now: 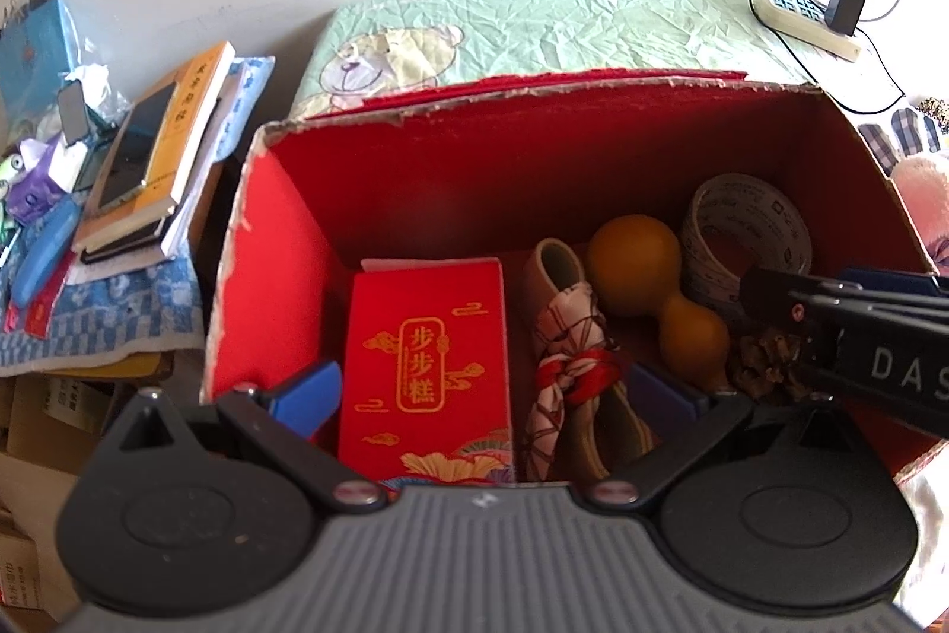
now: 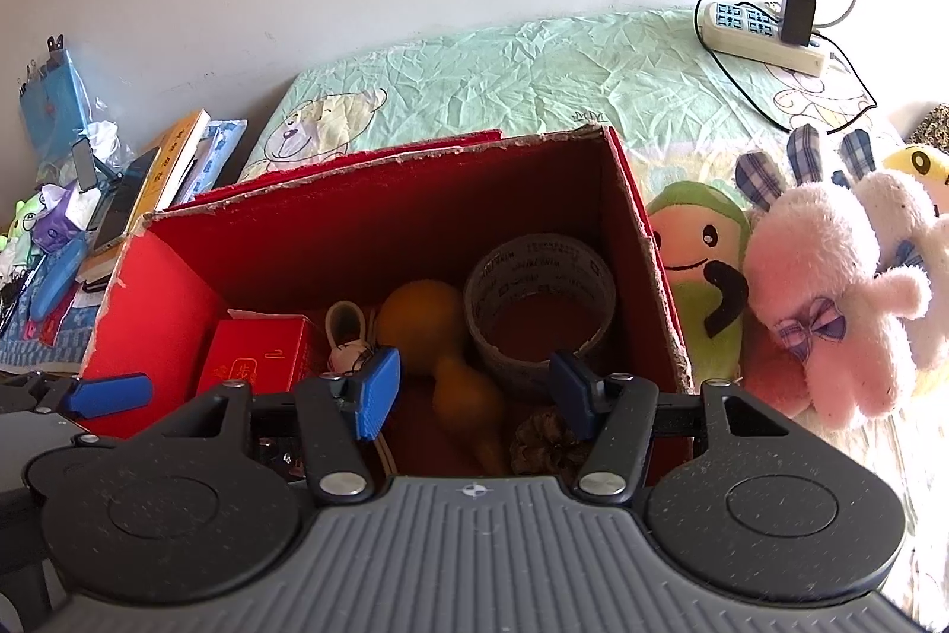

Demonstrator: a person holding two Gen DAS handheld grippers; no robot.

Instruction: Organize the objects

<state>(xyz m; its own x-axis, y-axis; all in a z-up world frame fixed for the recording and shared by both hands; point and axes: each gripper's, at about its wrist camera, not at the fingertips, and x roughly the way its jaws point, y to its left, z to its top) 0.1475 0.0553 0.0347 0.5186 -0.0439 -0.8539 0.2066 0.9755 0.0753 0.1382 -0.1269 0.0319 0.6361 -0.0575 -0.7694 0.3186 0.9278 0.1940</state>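
Observation:
An open red cardboard box (image 1: 284, 241) (image 2: 160, 289) stands on the bed. Inside lie a red packet with gold characters (image 1: 424, 366) (image 2: 261, 354), a small cloth shoe tied with red cord (image 1: 569, 354) (image 2: 347, 330), an orange gourd (image 1: 658, 289) (image 2: 439, 336), a tape roll (image 1: 741, 229) (image 2: 537, 301) and a pine cone (image 1: 765, 360) (image 2: 545, 440). My left gripper (image 1: 483, 393) hangs open over the packet and shoe, holding nothing. My right gripper (image 2: 474, 390) is open above the gourd and pine cone, empty; it reaches in from the right in the left wrist view (image 1: 771, 292).
Plush toys, a green avocado (image 2: 706, 265) and a pink rabbit (image 2: 830, 301), lean against the box's right side. A power strip with charger (image 2: 765, 34) lies at the far right of the green sheet. Stacked books and a phone (image 1: 154, 152) crowd the side table at left.

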